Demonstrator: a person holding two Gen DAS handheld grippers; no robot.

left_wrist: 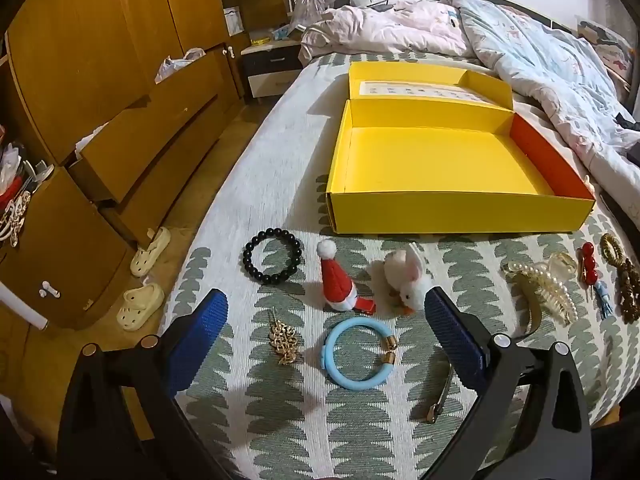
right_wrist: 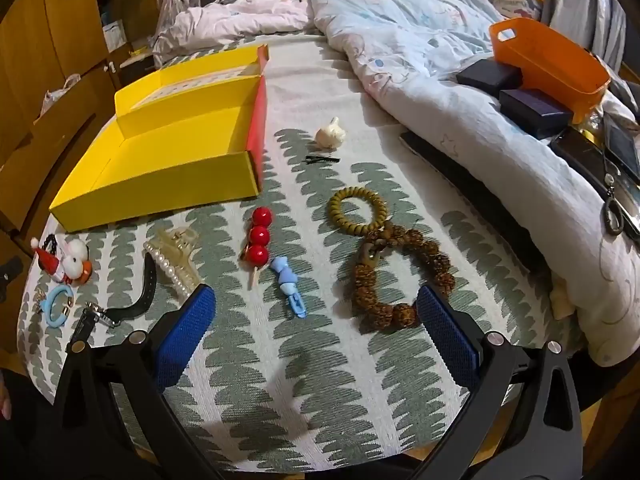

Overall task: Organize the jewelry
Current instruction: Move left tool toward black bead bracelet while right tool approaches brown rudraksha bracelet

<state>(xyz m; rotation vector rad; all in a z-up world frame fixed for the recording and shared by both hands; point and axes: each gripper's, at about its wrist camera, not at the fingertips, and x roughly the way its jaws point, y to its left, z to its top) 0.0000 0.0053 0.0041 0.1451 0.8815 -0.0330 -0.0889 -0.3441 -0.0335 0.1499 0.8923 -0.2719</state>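
Both the left gripper and the right gripper hang spread wide and empty above the bed. The jewelry lies in front of the open yellow box: black bead bracelet, blue bangle, pearl claw clip, brown bead bracelet.

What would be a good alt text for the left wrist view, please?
The open left gripper hovers over a patterned bedspread, above a light blue bracelet. Beyond lie a black bead bracelet, a Santa hat clip and an empty yellow box.
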